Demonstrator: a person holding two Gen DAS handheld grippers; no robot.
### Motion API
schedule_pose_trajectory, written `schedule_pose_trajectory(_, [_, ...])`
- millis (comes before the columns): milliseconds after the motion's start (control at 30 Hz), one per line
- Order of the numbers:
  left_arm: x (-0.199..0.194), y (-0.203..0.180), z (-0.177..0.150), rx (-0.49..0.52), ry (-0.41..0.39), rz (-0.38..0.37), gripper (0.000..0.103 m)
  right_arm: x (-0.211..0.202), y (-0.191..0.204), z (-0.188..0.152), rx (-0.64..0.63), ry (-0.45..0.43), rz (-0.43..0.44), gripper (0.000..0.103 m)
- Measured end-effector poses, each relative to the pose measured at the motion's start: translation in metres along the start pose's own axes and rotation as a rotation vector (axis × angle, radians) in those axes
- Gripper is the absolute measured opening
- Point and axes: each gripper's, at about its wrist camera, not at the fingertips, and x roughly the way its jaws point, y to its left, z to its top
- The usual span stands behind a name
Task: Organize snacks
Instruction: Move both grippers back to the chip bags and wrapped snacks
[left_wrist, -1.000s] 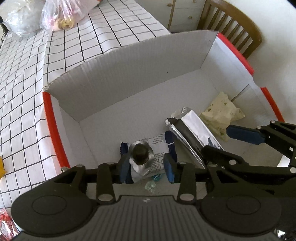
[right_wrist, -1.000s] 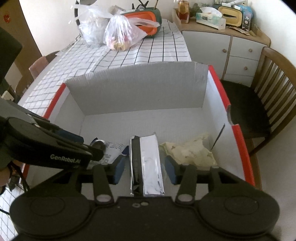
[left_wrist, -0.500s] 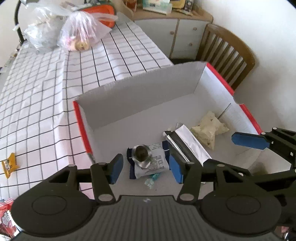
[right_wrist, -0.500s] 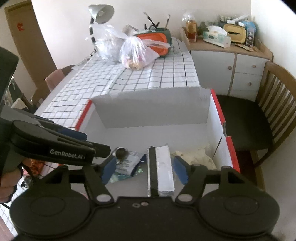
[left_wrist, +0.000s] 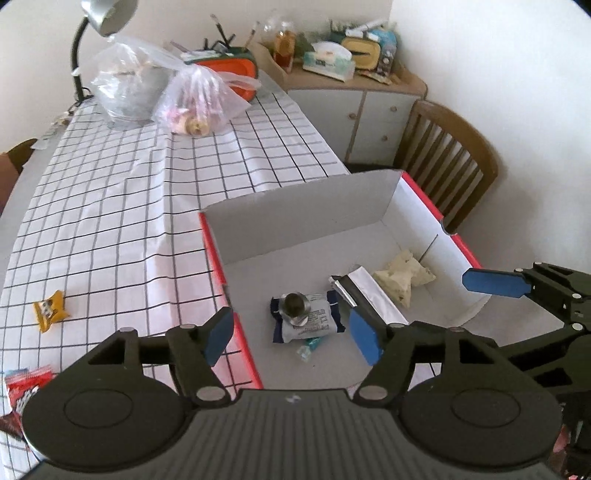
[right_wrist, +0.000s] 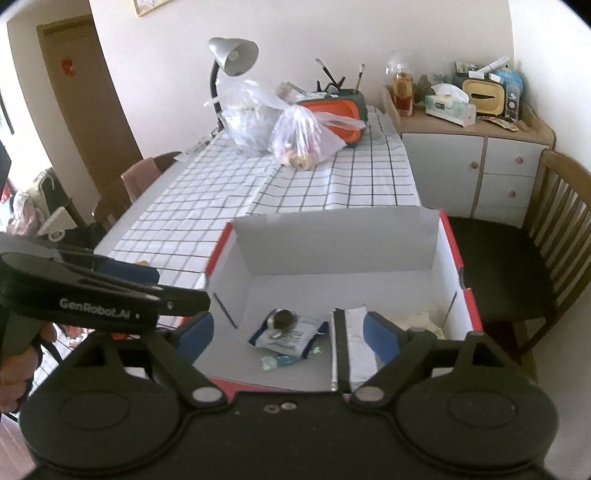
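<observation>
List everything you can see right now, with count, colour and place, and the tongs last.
box: 1, white with red edges, near end of table
silver packet: 1, in box, centre
white-and-blue packet: 1, in box, left of silver packet
cream packet: 1, in box, right side
yellow snack: 1, on tablecloth, left of box
red snack: 1, near left edge of table
plastic bags: 2, clear, far end of table
lamp: 1, silver, far end
chair: 1, wooden, right of box
left tongs: open, empty
right tongs: open, empty
</observation>
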Motion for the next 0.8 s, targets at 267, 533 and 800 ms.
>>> schedule_pose_trajectory(267, [-0.033,0.014,-0.018,-0.013,-0.065,0.017,0.072,-0.006,0.020,-0.004,0.002,-0.024,0.042,0.101])
schedule_pose_trajectory(533, [-0.059,0.041,-0.040,-0.049,-0.109,0.012,0.079,-0.007,0.054,-0.006,-0.019,-0.030,0.071,0.103])
schedule_pose_trajectory(800, [-0.075,0.084,-0.065,-0.101,-0.112,0.002,0.084,0.005,0.094,-0.009,-0.018,-0.014,0.088,0.103])
